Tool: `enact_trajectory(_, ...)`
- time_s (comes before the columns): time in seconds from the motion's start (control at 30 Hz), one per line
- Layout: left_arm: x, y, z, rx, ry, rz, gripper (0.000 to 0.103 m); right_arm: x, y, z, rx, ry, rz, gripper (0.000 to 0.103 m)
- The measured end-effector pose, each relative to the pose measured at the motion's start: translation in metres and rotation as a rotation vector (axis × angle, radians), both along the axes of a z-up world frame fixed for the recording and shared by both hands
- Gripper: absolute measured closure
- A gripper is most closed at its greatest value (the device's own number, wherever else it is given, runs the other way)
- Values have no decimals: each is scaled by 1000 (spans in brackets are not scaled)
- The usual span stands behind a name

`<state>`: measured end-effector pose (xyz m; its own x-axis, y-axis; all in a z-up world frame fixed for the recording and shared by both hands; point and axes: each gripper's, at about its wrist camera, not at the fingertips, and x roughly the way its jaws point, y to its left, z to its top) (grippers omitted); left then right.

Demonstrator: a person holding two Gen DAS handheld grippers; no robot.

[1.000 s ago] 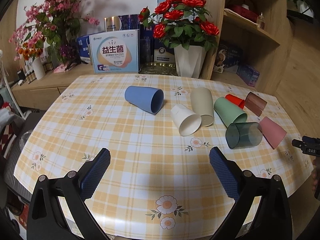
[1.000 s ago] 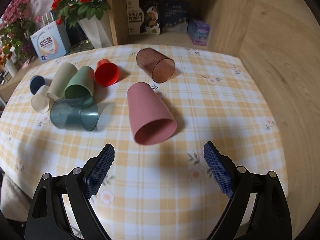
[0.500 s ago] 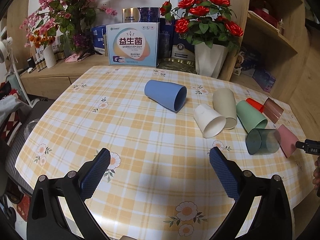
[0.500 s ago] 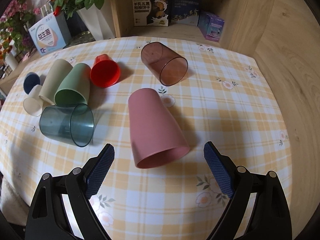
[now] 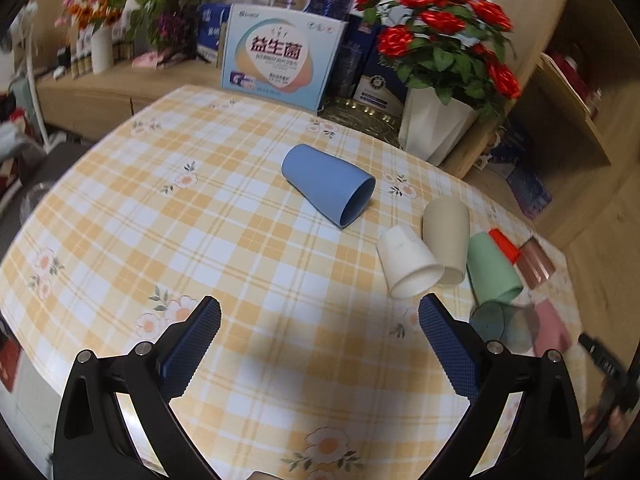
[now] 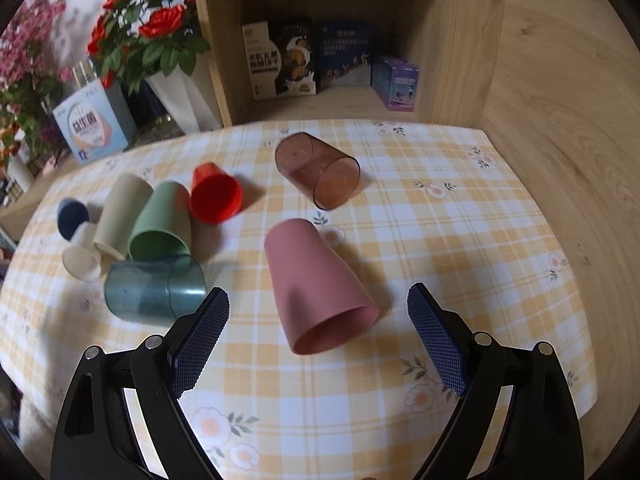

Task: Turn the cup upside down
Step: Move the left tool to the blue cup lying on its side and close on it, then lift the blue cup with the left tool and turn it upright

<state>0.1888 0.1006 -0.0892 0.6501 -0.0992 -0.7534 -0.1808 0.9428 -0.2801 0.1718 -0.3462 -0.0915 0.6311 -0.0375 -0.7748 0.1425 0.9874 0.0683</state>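
Note:
Several cups lie on their sides on the checked tablecloth. In the right wrist view a pink cup (image 6: 316,292) lies straight ahead, its mouth toward me, just beyond my open right gripper (image 6: 318,328). A brown clear cup (image 6: 318,170) lies behind it. A teal clear cup (image 6: 154,290), green cup (image 6: 162,222), red cup (image 6: 214,198) and beige cup (image 6: 122,210) lie to the left. In the left wrist view a blue cup (image 5: 328,184) lies ahead of my open, empty left gripper (image 5: 318,336), well beyond it. A white cup (image 5: 408,266) lies to its right.
A white vase of red roses (image 5: 436,124) and a printed box (image 5: 280,56) stand at the table's far edge. A wooden shelf unit with boxes (image 6: 316,60) rises behind the table. A wooden wall (image 6: 560,80) is on the right.
The left gripper has moved left and closer to the table, so the blue cup now sits nearer the view's centre. The right gripper has moved closer to the pink cup. Both stay open.

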Motion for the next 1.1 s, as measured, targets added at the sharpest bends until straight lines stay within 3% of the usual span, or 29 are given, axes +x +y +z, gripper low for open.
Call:
enact_trajectory(0.13,38,10,3,-101,34,49,14,-2,-4,-1,69,-22,-24,15)
enact_trajectory(0.27,94,28,-9,-292,105,143,15,-4,-6,-6,118,-30,-25,15)
enact_trajectory(0.43,141,35,-29,-453,172,236,16,-4,-2,-17,50,-4,-9,15)
enact_trajectory(0.6,164,21,-35,-411,192,228,17,-6,-12,-26,59,11,-20,15)
enact_trajectory(0.73,176,37,-57,-476,237,336,17,-3,-17,-31,66,19,-28,15)
enact_trajectory(0.83,188,41,-70,-492,270,363,21,0,-16,-36,60,35,-25,15)
enact_trajectory(1.03,211,41,-81,-444,302,364,23,2,-17,-41,72,51,-27,15)
enact_trajectory(1.1,213,38,-83,-407,313,339,27,1,-17,-41,78,54,-29,15)
